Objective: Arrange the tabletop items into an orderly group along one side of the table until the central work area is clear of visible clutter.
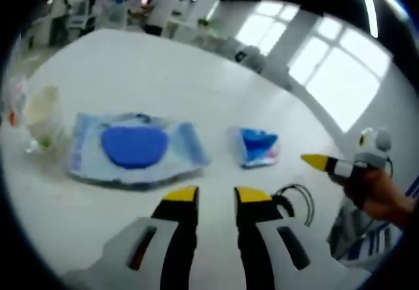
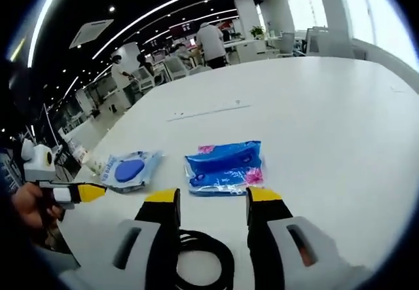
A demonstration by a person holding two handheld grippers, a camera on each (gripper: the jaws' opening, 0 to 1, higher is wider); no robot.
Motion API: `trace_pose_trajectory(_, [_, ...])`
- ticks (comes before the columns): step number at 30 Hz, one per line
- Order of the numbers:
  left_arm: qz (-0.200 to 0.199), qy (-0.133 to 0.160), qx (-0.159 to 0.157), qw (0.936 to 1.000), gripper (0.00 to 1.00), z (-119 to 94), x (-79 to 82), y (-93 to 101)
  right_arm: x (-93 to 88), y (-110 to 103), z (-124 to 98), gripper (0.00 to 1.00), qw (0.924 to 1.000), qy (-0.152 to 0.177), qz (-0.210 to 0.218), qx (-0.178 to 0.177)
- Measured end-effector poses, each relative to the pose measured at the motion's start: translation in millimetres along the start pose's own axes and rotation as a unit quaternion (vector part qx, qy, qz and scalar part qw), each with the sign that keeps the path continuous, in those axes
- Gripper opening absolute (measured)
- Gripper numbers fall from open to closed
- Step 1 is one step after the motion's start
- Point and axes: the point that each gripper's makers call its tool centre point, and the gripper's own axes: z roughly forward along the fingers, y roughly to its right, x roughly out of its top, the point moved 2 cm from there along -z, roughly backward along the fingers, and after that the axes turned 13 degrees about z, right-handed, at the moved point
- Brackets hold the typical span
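Left gripper view, going left to right across the white worktop (image 1: 157, 74). At about 9 o'clock stands a pale cup-like container (image 1: 43, 114), blurred, with something small and reddish just beyond it at the edge; cannot tell what. Just right of it lies a clear flat packet with a blue oval pad inside (image 1: 134, 147), lying flat, close to the cup but apart from it. Toward 2 o'clock from the jaw tips sits a smaller crumpled blue packet (image 1: 256, 146), well clear of the flat one. The left gripper (image 1: 216, 196) rises from 6 o'clock, yellow-tipped jaws parted with bare worktop between them, nothing held. A black cable loop (image 1: 294, 201) lies just right of the right jaw. At 3 o'clock the other gripper comes in, yellow tip pointing left, held by a hand (image 1: 380, 195).

Right gripper view. At 9 o'clock the left gripper's yellow tip points right. Past it, the flat packet with the blue pad sits at about 10 o'clock from the jaws. The blue packet with pink print lies at 12 o'clock, just beyond the jaw tips of the right gripper (image 2: 212, 197), not touching. These jaws stand wide apart, empty; the black cable coils on the worktop between them. People and desks stand in the background (image 2: 209, 41)
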Motion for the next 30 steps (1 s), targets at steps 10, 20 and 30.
trace_pose_trajectory(10, [0.013, 0.005, -0.036, 0.9993, 0.31, 57.1, 28.4, 24.3, 16.0, 27.7, 29.9, 0.47, 0.9999, -0.012, -0.001, -0.012])
trace_pose_trajectory(20, [0.006, -0.007, -0.056, 0.9984, 0.38, 95.5, 29.6, 42.1, 14.5, 34.3, 61.3, 0.47, 0.9992, -0.038, 0.006, -0.003])
trace_pose_trajectory(30, [0.006, -0.023, -0.052, 0.9984, 0.34, 122.6, 24.5, 42.7, 4.5, 43.2, 75.6, 0.40, 0.9981, -0.057, 0.020, -0.010])
